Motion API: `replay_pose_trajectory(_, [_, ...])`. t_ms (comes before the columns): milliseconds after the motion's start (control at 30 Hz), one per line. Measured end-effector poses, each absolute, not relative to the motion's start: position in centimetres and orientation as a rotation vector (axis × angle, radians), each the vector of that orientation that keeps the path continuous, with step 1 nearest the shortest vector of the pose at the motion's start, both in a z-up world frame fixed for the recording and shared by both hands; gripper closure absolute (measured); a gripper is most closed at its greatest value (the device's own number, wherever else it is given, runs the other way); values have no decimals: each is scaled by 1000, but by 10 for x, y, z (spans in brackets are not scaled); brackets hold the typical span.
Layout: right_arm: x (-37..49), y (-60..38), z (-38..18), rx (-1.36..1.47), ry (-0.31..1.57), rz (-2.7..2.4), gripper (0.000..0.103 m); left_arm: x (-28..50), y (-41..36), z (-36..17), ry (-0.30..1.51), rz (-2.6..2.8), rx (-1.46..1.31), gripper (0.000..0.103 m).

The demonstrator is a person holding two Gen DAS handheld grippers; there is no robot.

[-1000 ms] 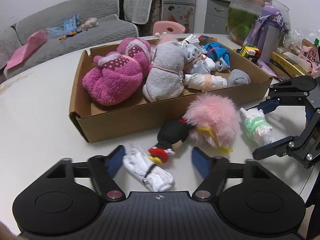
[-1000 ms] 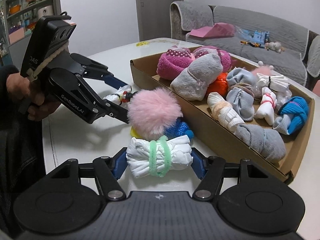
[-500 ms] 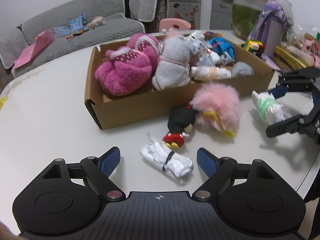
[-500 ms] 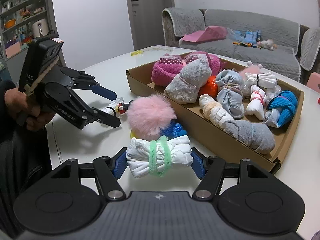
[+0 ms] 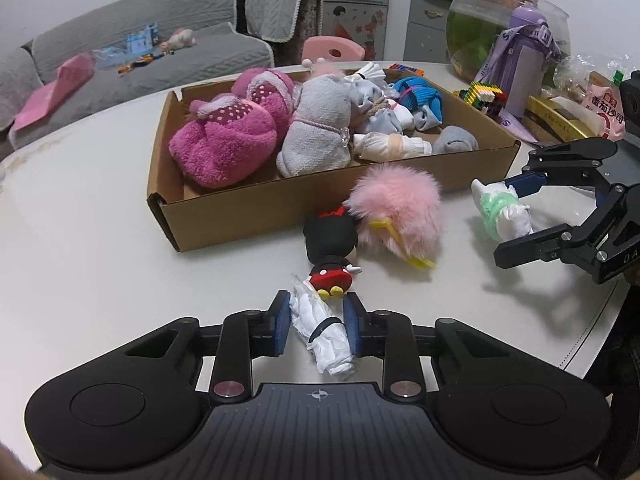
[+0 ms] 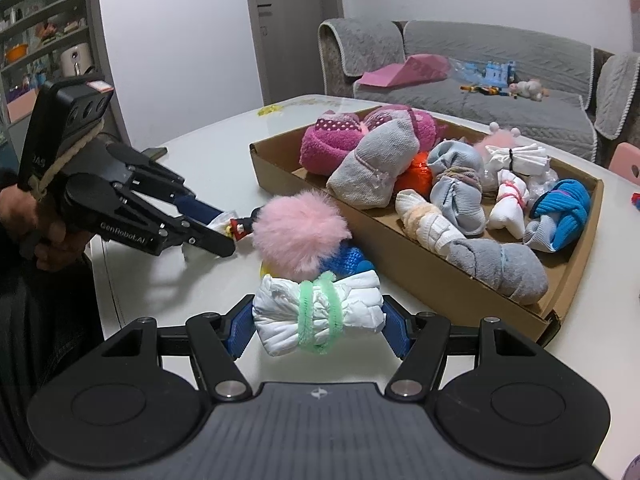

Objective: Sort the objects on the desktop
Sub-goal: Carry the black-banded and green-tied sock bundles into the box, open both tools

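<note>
While both point down near the cardboard box (image 5: 256, 208), left gripper (image 5: 318, 322) clamps black-banded white bundle (image 5: 324, 332); right gripper (image 6: 318, 322) grips green-tied bundle (image 6: 316, 312).

Far ahead of the claw stands a grey sofa (image 5: 140, 60); ahead to its right, a glass fishbowl (image 5: 480, 28) behind a purple bottle (image 5: 524, 56).

1. Counter (image 5: 80, 260) bare left of the cardboard box (image 5: 256, 208); free way in there.
2. Box packed w/ rolled socks, no open slot.
3. Pink pom-pom (image 5: 396, 212) & mouse figure (image 5: 332, 248) sit against box front wall, betw. both grippers.
4. Far right corner cluttered: fishbowl (image 5: 480, 28), purple bottle (image 5: 524, 56).
</note>
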State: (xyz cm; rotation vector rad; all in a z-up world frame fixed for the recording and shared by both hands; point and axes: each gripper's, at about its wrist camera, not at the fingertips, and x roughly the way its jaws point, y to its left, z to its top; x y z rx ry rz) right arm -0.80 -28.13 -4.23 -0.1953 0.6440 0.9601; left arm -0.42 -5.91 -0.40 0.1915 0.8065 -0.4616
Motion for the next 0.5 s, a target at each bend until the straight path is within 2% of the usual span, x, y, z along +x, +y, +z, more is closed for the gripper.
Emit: replay_pose_trajectory(500, [-7,-292,-31,-153,617,935,42,-14,-54,29,742,-406,265,69])
